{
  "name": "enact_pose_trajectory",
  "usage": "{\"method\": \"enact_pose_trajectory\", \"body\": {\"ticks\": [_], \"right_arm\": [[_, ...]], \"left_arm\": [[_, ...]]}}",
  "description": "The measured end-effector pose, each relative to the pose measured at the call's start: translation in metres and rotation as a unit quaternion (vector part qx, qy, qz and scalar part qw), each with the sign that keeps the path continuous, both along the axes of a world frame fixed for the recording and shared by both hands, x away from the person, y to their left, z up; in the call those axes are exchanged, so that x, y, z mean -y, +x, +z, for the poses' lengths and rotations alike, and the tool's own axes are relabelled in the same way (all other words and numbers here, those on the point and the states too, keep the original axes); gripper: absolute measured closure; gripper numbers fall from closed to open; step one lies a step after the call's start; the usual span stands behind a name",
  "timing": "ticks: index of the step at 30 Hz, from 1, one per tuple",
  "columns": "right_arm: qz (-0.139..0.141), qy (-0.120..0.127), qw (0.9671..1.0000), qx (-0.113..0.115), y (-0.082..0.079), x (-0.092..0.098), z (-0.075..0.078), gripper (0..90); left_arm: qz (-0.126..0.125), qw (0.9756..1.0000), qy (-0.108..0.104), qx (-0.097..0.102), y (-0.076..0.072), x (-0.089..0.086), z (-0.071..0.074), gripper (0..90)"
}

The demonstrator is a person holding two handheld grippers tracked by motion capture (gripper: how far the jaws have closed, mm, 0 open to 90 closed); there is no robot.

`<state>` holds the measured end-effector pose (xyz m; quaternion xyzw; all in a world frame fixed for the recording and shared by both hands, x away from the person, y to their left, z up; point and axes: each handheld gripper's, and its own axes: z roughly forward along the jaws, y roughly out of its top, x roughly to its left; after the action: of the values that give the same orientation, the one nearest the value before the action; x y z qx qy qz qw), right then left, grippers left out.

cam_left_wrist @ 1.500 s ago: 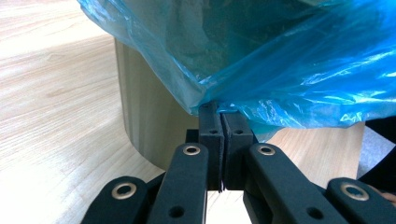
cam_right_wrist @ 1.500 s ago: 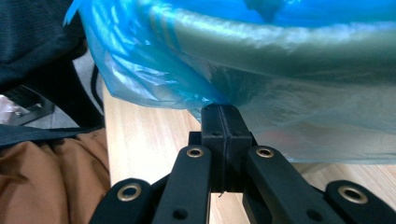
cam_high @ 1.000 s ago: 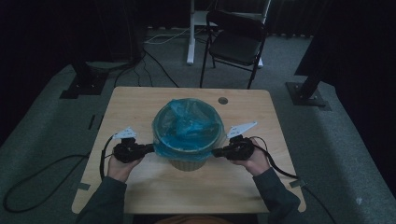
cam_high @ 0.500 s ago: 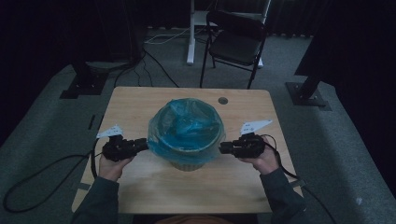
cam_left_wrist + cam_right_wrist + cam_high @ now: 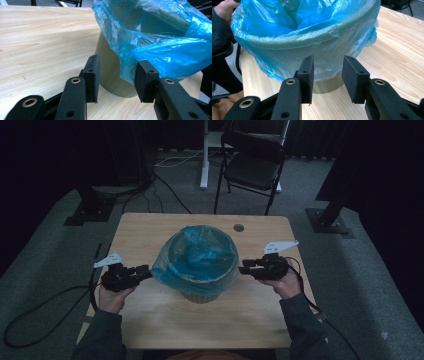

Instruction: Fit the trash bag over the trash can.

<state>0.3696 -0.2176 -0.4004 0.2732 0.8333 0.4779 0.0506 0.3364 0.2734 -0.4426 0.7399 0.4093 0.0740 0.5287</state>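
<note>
Standing at the middle of the table, the bin wears a thin blue bag, soft and slippery, best pinched at its overhanging hem. Left gripper and right gripper have just been opening, both empty.

Light wood-grain counter, rectangular with rounded corners, standing on grey carpeted floor. Small round grommet hole near the far edge, right of centre. One item resting directly on the surface: beige bin, round, upright, placed about mid-counter. Blue plastic bag lining the bin, folded over the rim and hanging down the outer wall, lower part of the wall left bare. Remaining surface showing plain grain, with a small dark speck in the left gripper view.
</note>
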Motion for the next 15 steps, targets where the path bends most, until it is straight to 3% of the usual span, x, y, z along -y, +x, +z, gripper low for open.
{"method": "enact_pose_trajectory", "body": {"ticks": [9,11,15], "right_arm": [[0.021,-0.007,0.9997,-0.003,0.003,-0.011,-0.003,62.8],[0.024,-0.004,0.9997,-0.002,0.003,-0.012,-0.003,66.9],[0.028,-0.006,0.9996,0.003,0.002,-0.015,-0.001,84.3]], "left_arm": [[0.016,0.9998,0.006,-0.011,0.0,-0.013,-0.009,58.8],[0.017,0.9997,0.005,-0.015,0.001,-0.015,-0.012,58.6],[0.011,0.9998,0.008,-0.013,0.001,-0.015,-0.014,57.9]]}}
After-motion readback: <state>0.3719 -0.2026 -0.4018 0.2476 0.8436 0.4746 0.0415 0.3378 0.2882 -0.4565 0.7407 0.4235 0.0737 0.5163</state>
